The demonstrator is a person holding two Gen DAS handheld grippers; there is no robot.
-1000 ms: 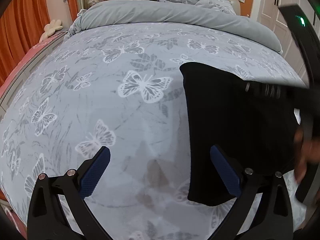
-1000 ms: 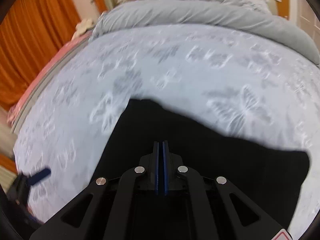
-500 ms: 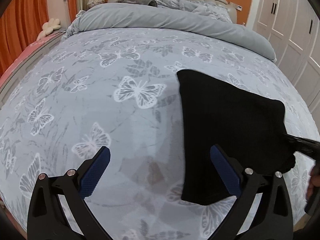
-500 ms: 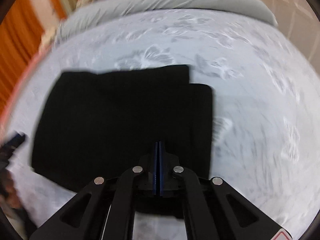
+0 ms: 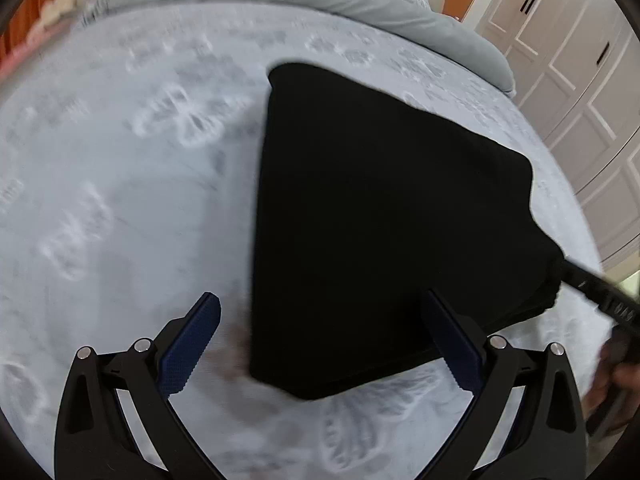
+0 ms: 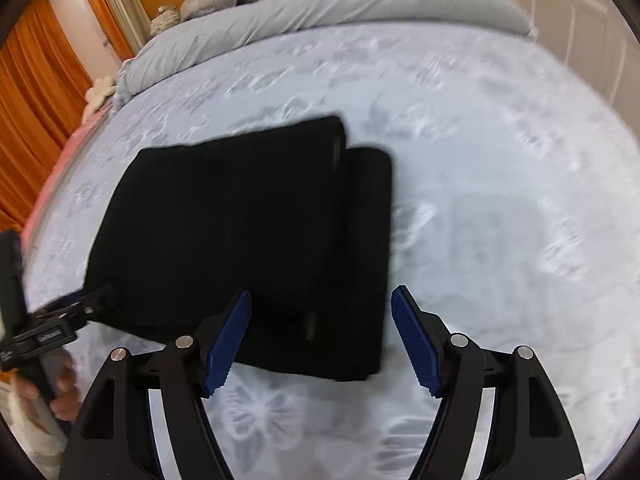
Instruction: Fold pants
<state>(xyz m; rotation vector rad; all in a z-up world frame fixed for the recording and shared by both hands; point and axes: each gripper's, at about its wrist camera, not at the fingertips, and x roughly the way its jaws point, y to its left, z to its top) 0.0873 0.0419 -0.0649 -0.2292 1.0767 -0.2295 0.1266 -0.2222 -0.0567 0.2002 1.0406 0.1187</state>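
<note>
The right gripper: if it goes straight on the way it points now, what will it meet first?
Most likely the folded black pants. The right gripper, open, points down at their near right edge, nothing between. Depth is unclear, so it could land on the butterfly-print bedsheet just beside.

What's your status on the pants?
Both tools open: left tool, right tool jaws just opened. Black pants folded flat on bedspread. Nothing in the way.

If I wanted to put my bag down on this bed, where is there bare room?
Plenty: the butterfly bedspread lies bare from the black pants across to the wardrobe side, and up to the rolled grey duvet. The patch on the curtain side of the pants is bare too. Crowded only at the near edge, where both grippers hover.
</note>
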